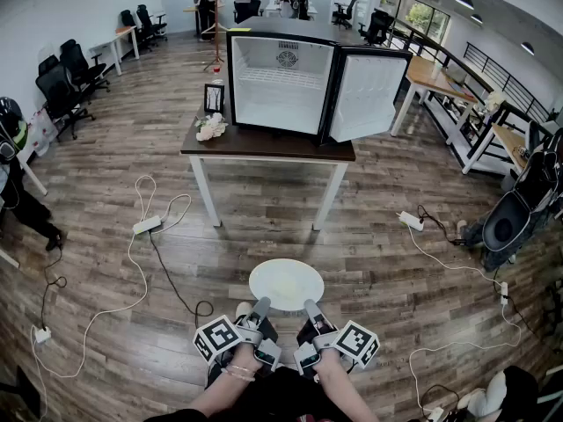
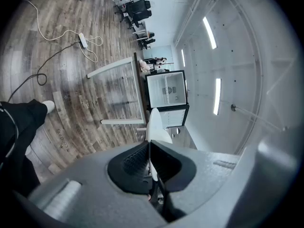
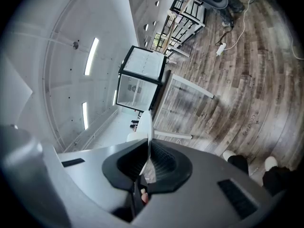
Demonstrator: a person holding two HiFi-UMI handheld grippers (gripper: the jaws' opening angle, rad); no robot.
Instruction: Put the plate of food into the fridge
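Waiting with its door swung open, the fridge [image 1: 281,84] sits on a dark-topped table [image 1: 264,145], well apart from the plate [image 1: 286,283], which hangs over the wood floor just in front of the person. The plate looks stiff and thin-rimmed, probably ceramic. It is likely breakable, smooth enough to slip and apt to shed food if tipped, so a level hold at two spots on the rim suits it. It is round and white, with a pale central patch too faint to name. The left gripper [image 1: 261,306] and right gripper [image 1: 310,307] each have their jaws clamped on its near rim.
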